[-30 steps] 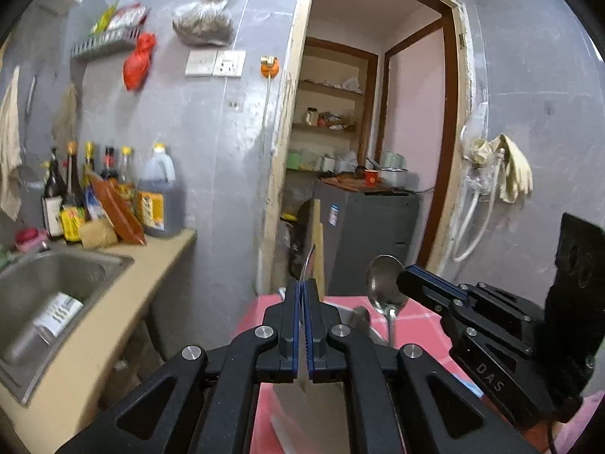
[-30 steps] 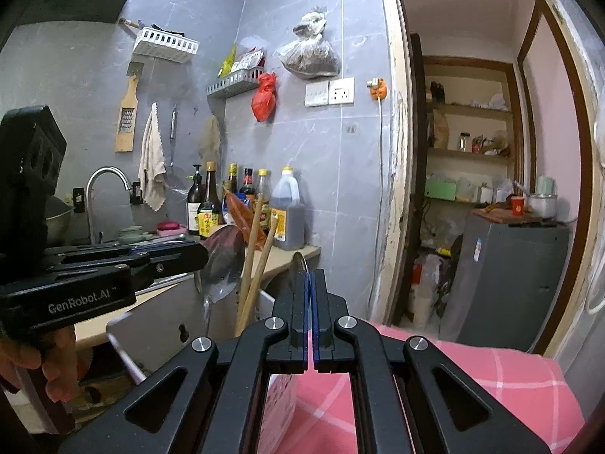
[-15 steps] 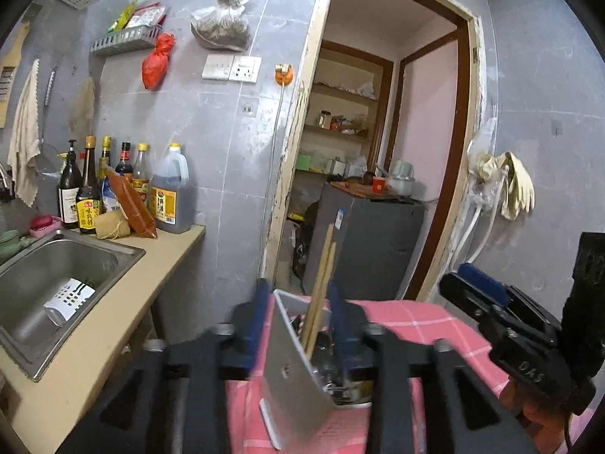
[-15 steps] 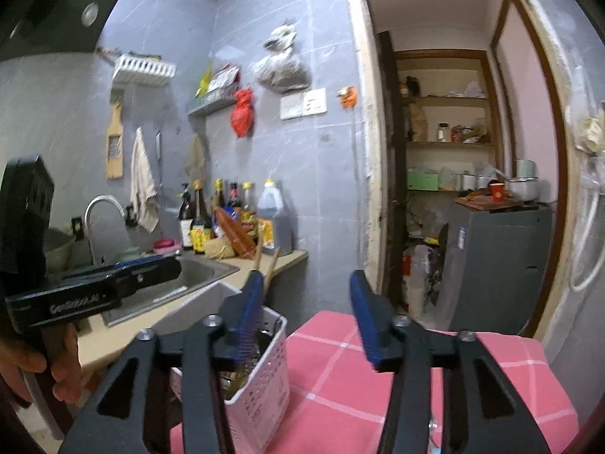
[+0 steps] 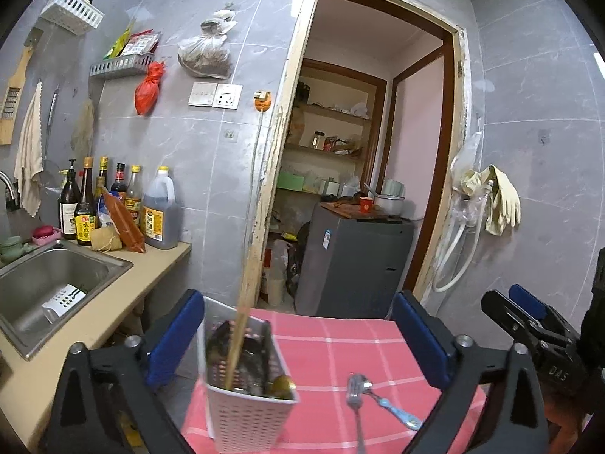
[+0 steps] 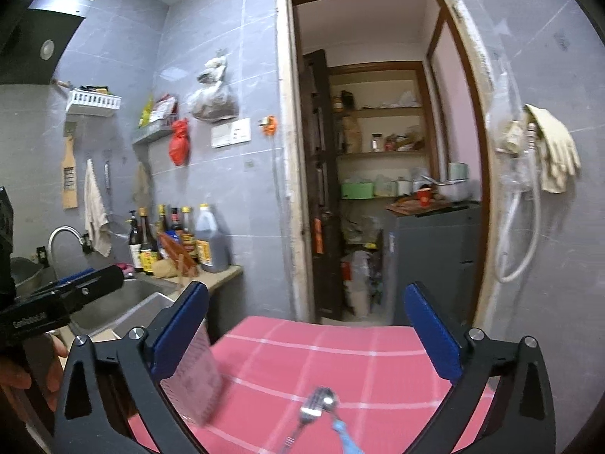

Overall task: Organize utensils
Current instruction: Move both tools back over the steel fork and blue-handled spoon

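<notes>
A white perforated utensil caddy (image 5: 247,410) stands on the pink checked tablecloth (image 5: 332,344) with wooden chopsticks (image 5: 242,325) and metal utensils inside. My left gripper (image 5: 298,336) is open and empty above it. A metal fork (image 5: 354,401) and a blue-handled spoon (image 5: 393,412) lie crossed on the cloth to the caddy's right. My right gripper (image 6: 306,336) is open and empty above the fork (image 6: 306,414) and spoon (image 6: 329,403). The caddy (image 6: 191,382) shows blurred at the left in the right wrist view.
A counter with a steel sink (image 5: 49,287) and several sauce bottles (image 5: 121,204) lies to the left. A doorway (image 5: 363,174) with a grey cabinet (image 5: 351,268) is straight ahead. Gloves and a hose (image 5: 487,208) hang on the right wall.
Both grippers have opened from shut and let go of their spoons, which are no longer held. Both have drawn back and up, so the caddy and the cloth now show below.
</notes>
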`<state>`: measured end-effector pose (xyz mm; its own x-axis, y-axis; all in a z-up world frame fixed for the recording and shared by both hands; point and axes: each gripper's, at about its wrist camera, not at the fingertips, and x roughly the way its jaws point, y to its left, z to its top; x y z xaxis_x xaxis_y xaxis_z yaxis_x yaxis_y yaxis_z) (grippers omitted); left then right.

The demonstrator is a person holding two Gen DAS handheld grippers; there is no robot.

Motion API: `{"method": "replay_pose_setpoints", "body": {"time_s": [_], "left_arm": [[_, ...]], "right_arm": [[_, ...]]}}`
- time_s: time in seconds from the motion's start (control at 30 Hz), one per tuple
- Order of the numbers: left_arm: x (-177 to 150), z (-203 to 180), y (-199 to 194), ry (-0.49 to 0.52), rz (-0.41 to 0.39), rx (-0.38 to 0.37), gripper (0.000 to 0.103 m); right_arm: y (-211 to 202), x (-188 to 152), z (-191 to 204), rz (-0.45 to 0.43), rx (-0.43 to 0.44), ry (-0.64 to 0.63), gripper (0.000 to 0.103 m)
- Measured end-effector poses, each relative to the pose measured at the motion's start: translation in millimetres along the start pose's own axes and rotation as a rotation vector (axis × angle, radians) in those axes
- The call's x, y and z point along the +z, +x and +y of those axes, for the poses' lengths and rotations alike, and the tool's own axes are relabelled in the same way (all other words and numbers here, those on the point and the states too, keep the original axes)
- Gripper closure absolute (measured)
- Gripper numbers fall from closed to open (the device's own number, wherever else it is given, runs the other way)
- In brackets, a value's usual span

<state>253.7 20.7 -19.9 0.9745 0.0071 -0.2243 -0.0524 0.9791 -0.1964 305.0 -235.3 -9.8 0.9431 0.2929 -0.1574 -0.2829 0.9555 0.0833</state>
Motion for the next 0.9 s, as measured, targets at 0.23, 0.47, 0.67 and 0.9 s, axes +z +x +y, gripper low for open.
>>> {"method": "replay_pose_setpoints", "body": {"time_s": [0.23, 0.47, 0.67, 0.9], "left_arm": [[-14.3, -33.1, 5.3, 0.024, 0.044, -0.018, 0.0], [-28.7, -61.9, 15.5, 0.07, 0.101, -0.051, 0.0], [-42.7, -76.2, 29.3, 0.079, 0.143, -0.058, 0.0], [-61.8, -87.4, 52.3, 0.083, 0.192, -0.053, 0.0]], "right_arm": [[-13.7, -4.2, -40.8, 0.041, -0.06, 0.01, 0.001], [-13.5, -18.0, -77.2, 0.115, -0.082, 0.003, 0.001], [-12.6, -32.3, -97.1, 0.159, -0.097, 0.003, 0.001], [-3.8, -56.6, -114.6, 0.215, -0.099, 0.026, 0.001]]}}
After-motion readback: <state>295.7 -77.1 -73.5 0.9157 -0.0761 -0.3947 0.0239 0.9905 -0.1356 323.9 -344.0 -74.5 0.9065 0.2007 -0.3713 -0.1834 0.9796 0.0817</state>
